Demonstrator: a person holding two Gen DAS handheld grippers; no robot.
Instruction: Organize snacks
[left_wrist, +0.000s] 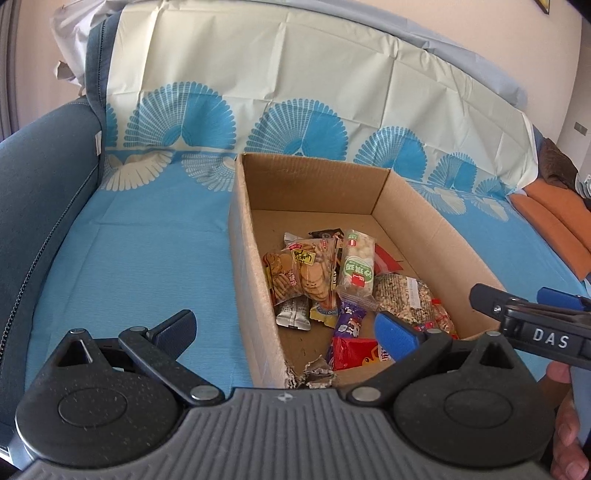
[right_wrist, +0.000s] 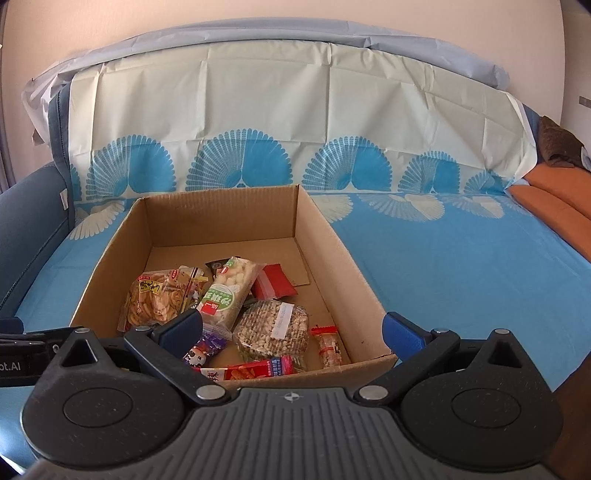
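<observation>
Left gripper (left_wrist: 284, 332) and right gripper (right_wrist: 291, 326), jaws wide apart, empty

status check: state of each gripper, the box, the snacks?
left gripper: open, empty, by the box's near end
right gripper: open, empty, above the box's near end
box: open-topped, near corner torn
snacks: piled loose in the box's near half

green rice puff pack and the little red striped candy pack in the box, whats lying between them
In the right wrist view, the round clear-wrapped seed cake lies between the green rice puff pack and the red striped candy pack.
</observation>
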